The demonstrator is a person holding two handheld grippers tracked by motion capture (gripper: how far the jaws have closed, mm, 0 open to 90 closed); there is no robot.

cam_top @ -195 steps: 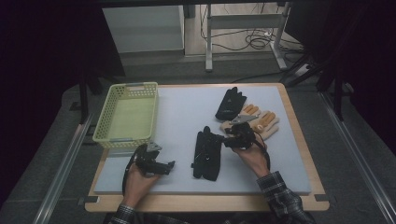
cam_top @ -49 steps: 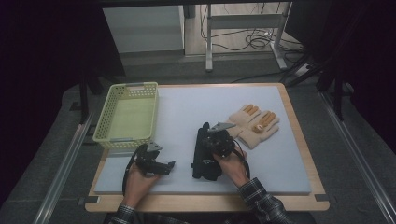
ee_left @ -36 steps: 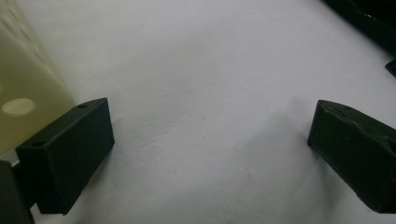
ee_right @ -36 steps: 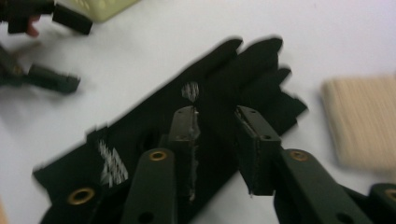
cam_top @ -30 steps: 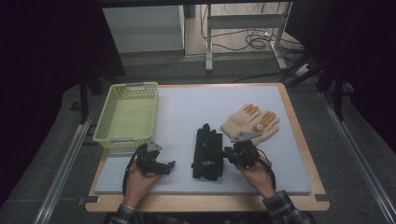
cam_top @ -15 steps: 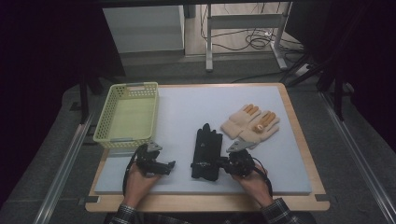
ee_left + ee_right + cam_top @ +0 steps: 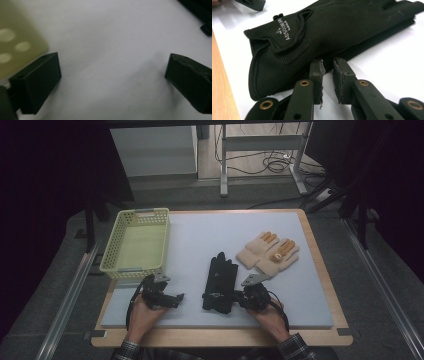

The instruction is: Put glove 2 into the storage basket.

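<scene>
Lying flat mid-bench [image 7: 320,317] beside a yellow basket [image 7: 136,240], the soft, limp black gloves [image 7: 220,282] invite a pinch at the stiffer cuff edge, where the right gripper [image 7: 327,65] hovers, fingers nearly together, while the left gripper [image 7: 112,80] rests with fingers apart.

bare mat [image 7: 200,227] lies open ahead of my left gripper [image 7: 172,298]; the yellow basket [image 7: 135,242] blocks its far left; black gloves [image 7: 220,281] sit just before my right gripper [image 7: 239,298]; tan gloves [image 7: 268,253] crowd the right.
</scene>
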